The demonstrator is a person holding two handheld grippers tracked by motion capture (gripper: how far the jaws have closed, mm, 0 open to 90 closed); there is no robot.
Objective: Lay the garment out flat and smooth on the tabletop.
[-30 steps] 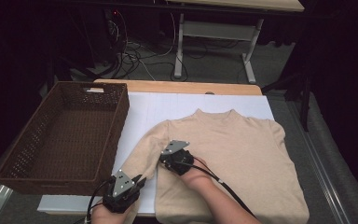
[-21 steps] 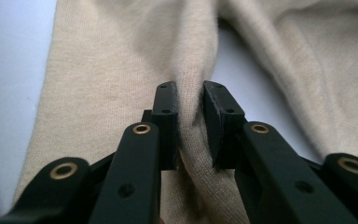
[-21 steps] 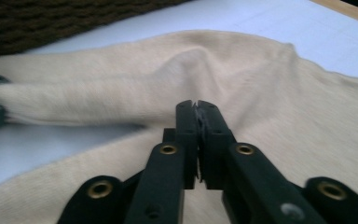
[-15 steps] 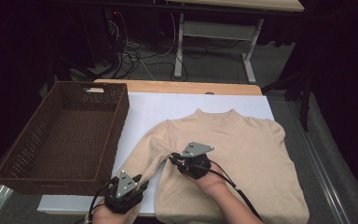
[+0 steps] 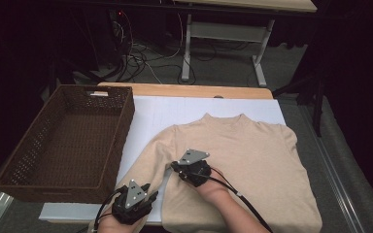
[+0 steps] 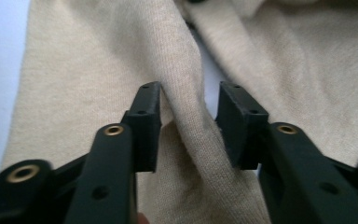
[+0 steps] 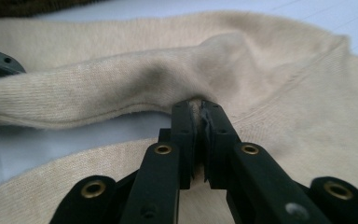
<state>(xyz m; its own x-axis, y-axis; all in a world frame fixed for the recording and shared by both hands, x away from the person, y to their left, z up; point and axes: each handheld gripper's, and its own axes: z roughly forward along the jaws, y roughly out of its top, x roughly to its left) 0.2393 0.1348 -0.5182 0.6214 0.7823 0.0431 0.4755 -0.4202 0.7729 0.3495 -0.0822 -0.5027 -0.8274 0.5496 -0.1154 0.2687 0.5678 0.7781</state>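
A beige knit sweater lies flat on the white board, its left sleeve running down toward the front edge. My left gripper sits at the lower end of that sleeve. Its jaws have just been opening and now stand apart, with a raised fold of sleeve loose between them in the left gripper view. My right gripper is at the sleeve's inner edge near the underarm. Its jaws have just closed and pinch a bit of the knit.
A brown woven basket stands empty on the left, its right wall close to the sleeve. The white board lies on a wooden table. Table legs and cables stand on the floor behind.
The right gripper has shifted slightly to the right near the underarm and its top plate has turned. The left hand stays at the sleeve's lower end.
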